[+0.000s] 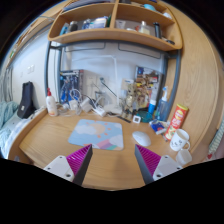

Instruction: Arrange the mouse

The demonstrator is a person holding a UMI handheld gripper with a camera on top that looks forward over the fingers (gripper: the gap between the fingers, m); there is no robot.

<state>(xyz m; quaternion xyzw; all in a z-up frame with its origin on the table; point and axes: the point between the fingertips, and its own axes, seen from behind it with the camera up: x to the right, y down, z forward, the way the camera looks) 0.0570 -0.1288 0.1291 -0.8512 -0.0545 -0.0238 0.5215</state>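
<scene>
Wood is the main material here: we see a pale wooden desk [60, 150] with a smooth top and a rounded front edge, and above it a curved wooden shelf [112, 38] that carries several small things, too small for us to name.

The jaws of the gripper [113, 162] stand open, with a wide gap between them and nothing held. Each finger is white and angular, with a magenta pad [80, 160] on its inner face; the pads look ridged.

Beyond the fingers, on the bare middle of the desk, lies a flat rectangular mouse mat [97, 134], light blue with a soft printed pattern. To the right of the mat, apart from it, we see a small rounded white object that seems to be the mouse [138, 120]; it lies on the desk, well ahead of the fingers, and nothing touches it.

Farther right stands an orange cylindrical can [178, 119], upright, and just beside it two white mugs [180, 142] with smooth, glossy walls. On the left of the desk stands a white bottle with a red cap [50, 102], and near it a dark, tilted object [26, 100] that we cannot identify. Along the back wall there is a clutter of cables and small bottles.
</scene>
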